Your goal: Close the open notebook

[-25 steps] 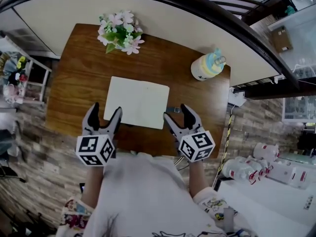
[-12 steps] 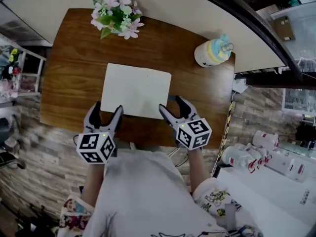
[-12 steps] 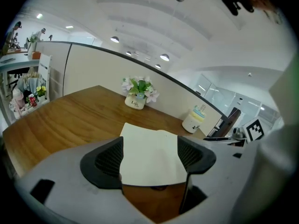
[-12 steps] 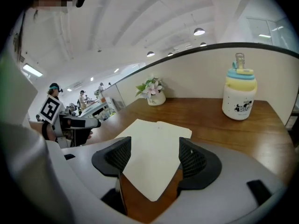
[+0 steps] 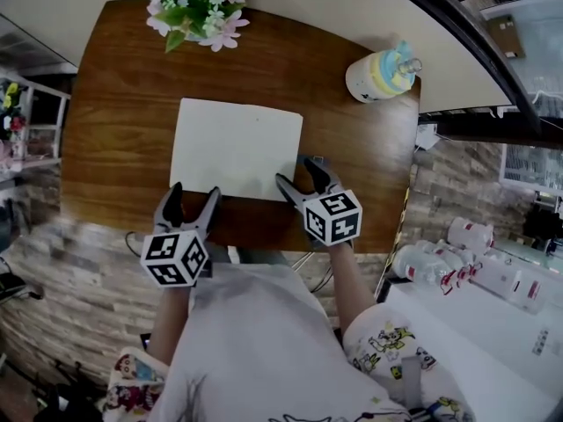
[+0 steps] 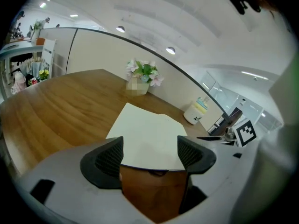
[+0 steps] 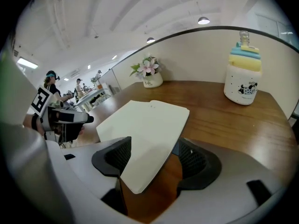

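From the head view, the notebook lay open and flat mid-bench, long axis across me. My right fingers sat at its near right corner, closer than my left fingers.

In the left gripper view, my fingers gaped wide and empty, short of the near edge.

In the right gripper view, my fingers were wide apart and empty, straddling that corner.

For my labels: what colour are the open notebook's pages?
The notebook pages are plain cream-white; the head view shows it best.

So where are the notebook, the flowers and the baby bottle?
notebook [image 5: 236,148]: head view, middle of the blank page
flowers [image 5: 192,7]: head view, middle of the bunch
baby bottle [image 5: 378,75]: head view, middle of its side
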A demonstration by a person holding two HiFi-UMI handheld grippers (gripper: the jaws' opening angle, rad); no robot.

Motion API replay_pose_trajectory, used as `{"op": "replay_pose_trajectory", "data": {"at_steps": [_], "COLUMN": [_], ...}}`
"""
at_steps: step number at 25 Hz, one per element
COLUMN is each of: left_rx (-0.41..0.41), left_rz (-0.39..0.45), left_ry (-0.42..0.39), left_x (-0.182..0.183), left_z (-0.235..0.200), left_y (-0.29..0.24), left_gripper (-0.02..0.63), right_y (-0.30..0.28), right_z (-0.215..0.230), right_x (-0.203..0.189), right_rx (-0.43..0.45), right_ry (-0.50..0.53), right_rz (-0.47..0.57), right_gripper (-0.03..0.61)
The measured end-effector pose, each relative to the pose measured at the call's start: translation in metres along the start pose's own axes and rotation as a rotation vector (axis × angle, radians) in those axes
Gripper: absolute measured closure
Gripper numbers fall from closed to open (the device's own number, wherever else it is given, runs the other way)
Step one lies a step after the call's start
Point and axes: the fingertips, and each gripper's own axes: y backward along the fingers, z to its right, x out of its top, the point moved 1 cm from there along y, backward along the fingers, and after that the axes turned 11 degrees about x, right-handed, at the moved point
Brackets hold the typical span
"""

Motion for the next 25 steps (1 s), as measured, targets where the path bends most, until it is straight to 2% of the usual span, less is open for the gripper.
{"op": "replay_pose_trajectory", "data": {"at_steps": [11, 25], "left_rx": [-0.012, -0.08], "left_rz": [-0.047, -0.075], "left_ry": [0.056, 0.211], "left_x": [-0.026, -0.038], "left_z": [0.003, 0.015], "left_y": [-0.005, -0.01], "left_gripper": [0.279, 0.279], "right_y": [-0.017, -0.022], "right_z": [0.011, 0.015], "right_x": [-0.017, -0.021], "right_rx": [-0.002, 0.001], "right_ry": [0.035, 0.038], "right_rz": [-0.082, -0.165], "right_gripper": [0.296, 0.296]}}
